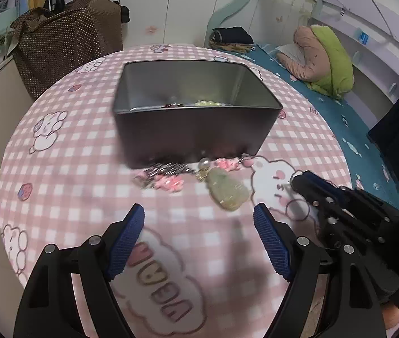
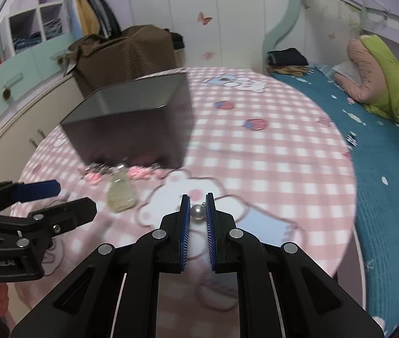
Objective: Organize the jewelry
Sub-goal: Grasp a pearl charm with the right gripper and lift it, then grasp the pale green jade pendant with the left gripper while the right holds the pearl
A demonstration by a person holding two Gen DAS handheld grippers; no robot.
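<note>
Jewelry lies on the bench against the near wall of the dark tin box, ahead of the left hand-held gripper, whose blue fingers are spread wide with nothing between them. A pale green pendant lies nearest it. Writing on the cloth is blurred.

From the right wrist, the right hand-held gripper pinches a pearl bead above the bench. Faint lettering on the left hand-held gripper is unreadable.

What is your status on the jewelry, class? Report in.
Right hand-held gripper shut on pearl. Left hand-held gripper open. Jade pendant beside tin box. Path unobstructed.
</note>
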